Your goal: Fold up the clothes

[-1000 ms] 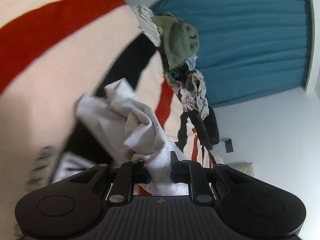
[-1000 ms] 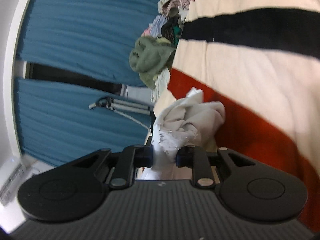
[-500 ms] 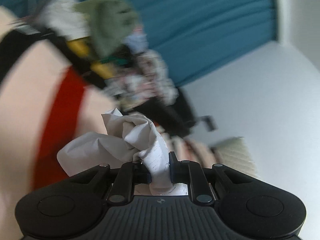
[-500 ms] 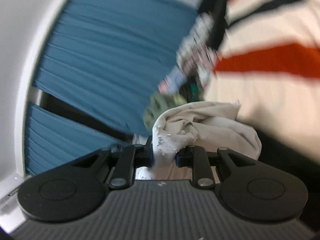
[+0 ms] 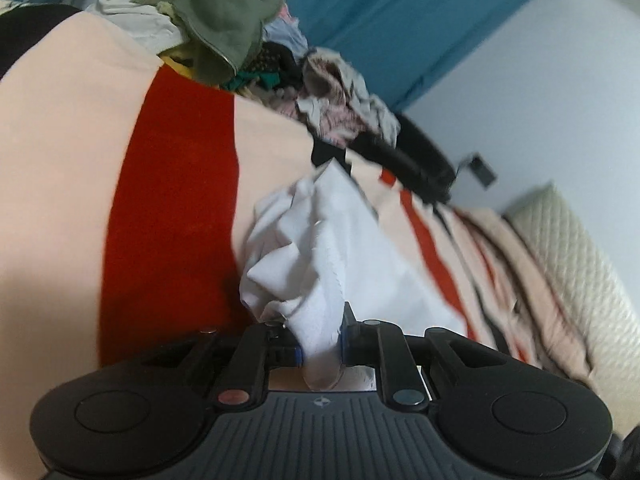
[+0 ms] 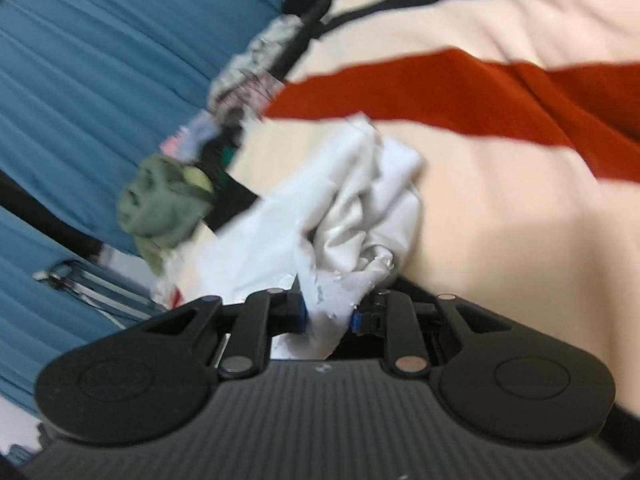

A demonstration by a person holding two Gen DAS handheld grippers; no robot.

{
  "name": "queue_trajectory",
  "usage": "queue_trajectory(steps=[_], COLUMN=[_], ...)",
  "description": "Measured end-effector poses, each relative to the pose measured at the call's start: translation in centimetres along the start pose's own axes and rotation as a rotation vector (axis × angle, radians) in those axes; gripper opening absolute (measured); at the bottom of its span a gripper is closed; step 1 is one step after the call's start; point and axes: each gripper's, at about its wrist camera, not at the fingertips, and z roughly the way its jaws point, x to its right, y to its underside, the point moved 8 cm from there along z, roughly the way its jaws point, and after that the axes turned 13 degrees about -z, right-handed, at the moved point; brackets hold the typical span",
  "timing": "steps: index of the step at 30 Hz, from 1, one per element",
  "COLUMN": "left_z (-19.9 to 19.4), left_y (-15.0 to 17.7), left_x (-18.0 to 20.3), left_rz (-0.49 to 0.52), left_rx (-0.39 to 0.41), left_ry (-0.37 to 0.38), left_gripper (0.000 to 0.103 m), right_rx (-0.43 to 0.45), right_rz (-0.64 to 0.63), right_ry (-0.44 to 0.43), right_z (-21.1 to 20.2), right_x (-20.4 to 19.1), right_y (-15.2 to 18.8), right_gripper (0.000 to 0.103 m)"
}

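Garment: a white, thin, crumpled cotton-like cloth (image 5: 320, 248), bunched rather than spread, over the striped cream, red and black blanket (image 5: 72, 184) covering the bed.
Left gripper (image 5: 321, 346): fingers pinching a gathered tail of the white cloth; fabric fills the gap between the pads.
Right gripper (image 6: 327, 314): likewise pinched on a wad of the same cloth (image 6: 360, 208); the edge caught there looks frayed or flecked.
Handling: judged light, limp and non-slippery; it will sag and fold on itself wherever unsupported, with no risk of breakage. It holds creases.
Where to hold: best taken at two corners or along one hem, so the cloth hangs flat; the present grips are on bunched fabric, not clean corners.
Orientation: long axis probably runs between the two grippers, but the right view is blurred and the crumpling hides the true outline, so this cannot be confirmed.
Surroundings: a heap of unfolded mixed clothing (image 5: 280, 60) topped by an olive-green garment (image 5: 228, 12), against teal curtains (image 5: 400, 20), well apart from the held cloth.
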Motion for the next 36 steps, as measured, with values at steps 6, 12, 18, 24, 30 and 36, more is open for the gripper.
queue_trajectory(steps=[6, 12, 18, 24, 30, 36], left_z=[-1.5, -8.3, -17.1, -26.0, -32.5, -36.3], left_y=[0.7, 1.0, 2.2, 3.7, 6.5, 9.8], left_x=[2.1, 5.3, 9.4, 12.8, 14.4, 13.9], left_rz=[0.164, 0.281, 0.39, 0.491, 0.573, 0.627], left_rx=[-0.012, 0.019, 0.074, 0.156, 0.232, 0.288], left_ry=[-0.072, -0.108, -0.085, -0.075, -0.072, -0.075], left_gripper=[0.053, 0.083, 0.098, 0.102, 0.103, 0.103], right_rx=[-0.082, 0.029, 0.158, 0.271, 0.346, 0.403], right_rz=[-0.076, -0.253, -0.406, -0.52, -0.574, -0.618], right_ry=[0.04, 0.03, -0.009, -0.018, -0.031, -0.019], right_z=[-2.5, -8.3, -15.2, -22.4, -27.5, -29.6], right_x=[0.5, -2.0, -5.7, -7.5, -8.1, -8.6], right_y=[1.4, 1.0, 1.3, 3.9, 6.0, 7.5], right_gripper=[0.044, 0.089, 0.089, 0.089, 0.089, 0.089])
